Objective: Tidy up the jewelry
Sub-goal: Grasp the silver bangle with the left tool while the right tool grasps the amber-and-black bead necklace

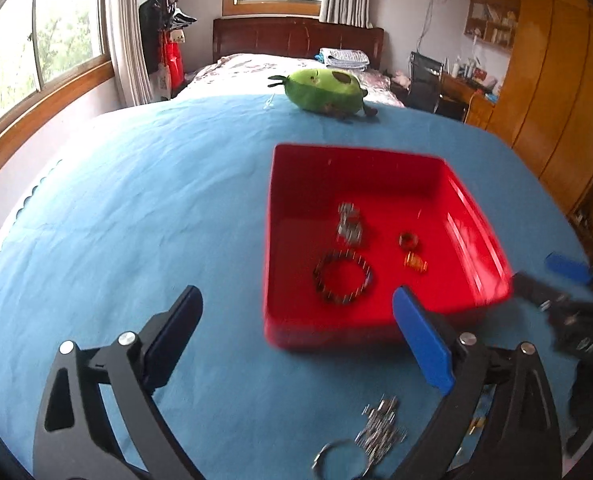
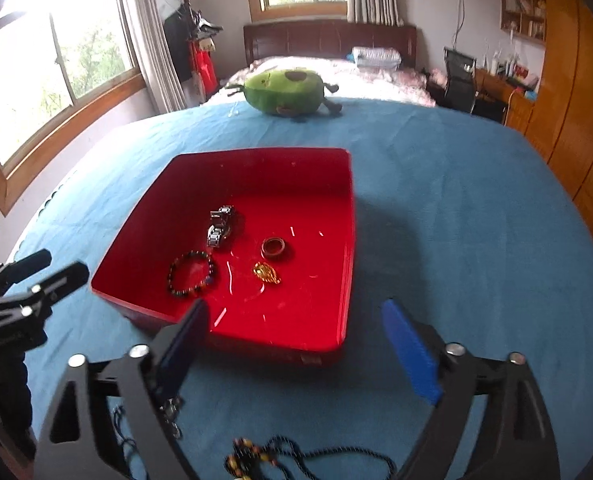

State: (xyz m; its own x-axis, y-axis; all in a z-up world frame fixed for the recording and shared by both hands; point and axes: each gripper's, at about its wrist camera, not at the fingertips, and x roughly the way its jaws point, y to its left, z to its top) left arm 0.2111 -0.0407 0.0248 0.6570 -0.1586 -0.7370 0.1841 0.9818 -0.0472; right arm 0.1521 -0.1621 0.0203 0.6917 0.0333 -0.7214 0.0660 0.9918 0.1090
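Observation:
A red tray sits on the blue cloth. It holds a metal watch, a dark bead bracelet, a ring and a gold pendant. My left gripper hangs open before the tray's near left corner, nothing between its fingers. My right gripper is open and empty over the tray's near edge. Below the left gripper lies a silver chain with a ring. Below the right gripper lies a beaded necklace on a dark cord.
A green avocado plush lies at the far edge of the blue cloth. A bed stands beyond it, with windows on the left and a wooden wardrobe on the right.

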